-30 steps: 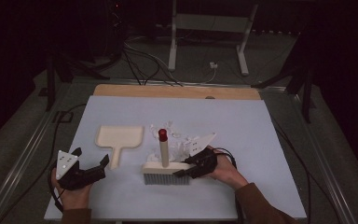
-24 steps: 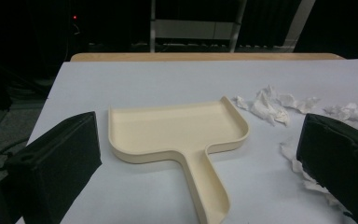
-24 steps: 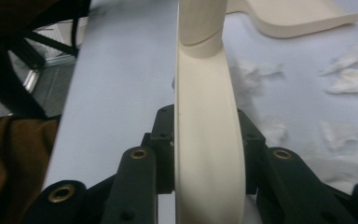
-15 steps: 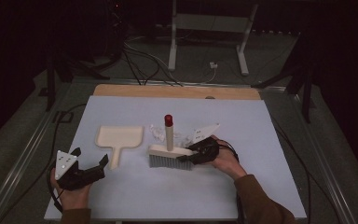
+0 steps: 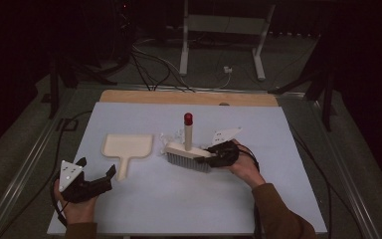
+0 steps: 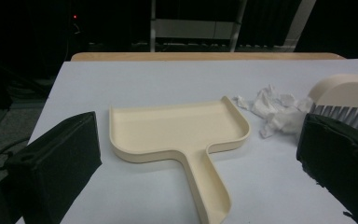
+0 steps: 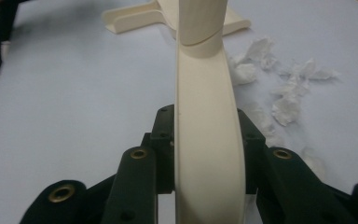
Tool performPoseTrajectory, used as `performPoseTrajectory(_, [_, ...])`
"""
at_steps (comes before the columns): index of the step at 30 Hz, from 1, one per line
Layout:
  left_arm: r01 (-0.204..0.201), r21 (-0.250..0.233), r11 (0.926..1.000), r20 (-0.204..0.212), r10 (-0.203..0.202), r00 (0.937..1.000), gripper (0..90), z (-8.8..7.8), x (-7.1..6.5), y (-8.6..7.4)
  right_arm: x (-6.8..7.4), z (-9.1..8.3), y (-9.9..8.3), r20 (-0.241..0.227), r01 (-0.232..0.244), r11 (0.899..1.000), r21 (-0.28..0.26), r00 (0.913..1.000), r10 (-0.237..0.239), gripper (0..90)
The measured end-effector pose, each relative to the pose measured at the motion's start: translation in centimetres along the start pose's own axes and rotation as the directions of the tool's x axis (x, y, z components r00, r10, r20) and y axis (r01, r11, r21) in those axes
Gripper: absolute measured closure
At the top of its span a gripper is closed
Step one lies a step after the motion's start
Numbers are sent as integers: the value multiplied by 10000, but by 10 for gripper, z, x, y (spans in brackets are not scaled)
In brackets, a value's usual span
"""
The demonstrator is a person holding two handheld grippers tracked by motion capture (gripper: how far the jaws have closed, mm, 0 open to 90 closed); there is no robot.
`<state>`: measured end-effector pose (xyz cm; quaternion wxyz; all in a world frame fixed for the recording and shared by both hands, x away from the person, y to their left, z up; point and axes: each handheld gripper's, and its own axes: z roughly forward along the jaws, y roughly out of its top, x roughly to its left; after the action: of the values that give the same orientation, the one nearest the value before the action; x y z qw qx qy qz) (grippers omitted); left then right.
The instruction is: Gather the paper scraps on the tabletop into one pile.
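A cream brush (image 5: 186, 152) with an upright red-tipped handle (image 5: 188, 118) stands bristles-down mid-table. My right gripper (image 5: 215, 154) is shut on the end of its back; in the right gripper view the jaws clamp the cream back (image 7: 207, 154) from both sides. Crumpled paper scraps (image 5: 165, 137) lie just beyond the brush, seen as white scraps (image 7: 284, 93) to its right. A cream dustpan (image 5: 127, 147) lies flat to the left, handle toward me. My left gripper (image 5: 97, 168) rests open at the front left, its jaws framing the dustpan (image 6: 177, 128) from a distance, with the scraps (image 6: 272, 109) and brush bristles (image 6: 345, 114) beyond.
The pale blue table top (image 5: 278, 149) has a wooden strip (image 5: 189, 97) along its far edge. Cables (image 5: 154, 74) and a metal stand's legs (image 5: 219, 55) lie on the dark floor behind. My gripper's cable (image 5: 64, 134) runs off the table's left side.
My right gripper has carried the brush away from the front edge toward the paper scraps. The left gripper and dustpan have stayed put.
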<state>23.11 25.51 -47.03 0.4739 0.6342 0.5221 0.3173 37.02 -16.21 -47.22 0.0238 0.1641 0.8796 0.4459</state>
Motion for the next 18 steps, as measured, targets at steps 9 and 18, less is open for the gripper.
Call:
performPoseTrajectory(9, [20, -14, 10000, -5, -20, 10000, 4, -1, 0, 0, 16, -22, 4, -769, 17, 9963, -857, 9970, -83, 683])
performPoseTrajectory(18, [20, 0, 10000, -11, -20, 10000, 5, -1, 0, 0, 11, -63, 6, 709, -276, 9836, -1780, 9967, 408, 683])
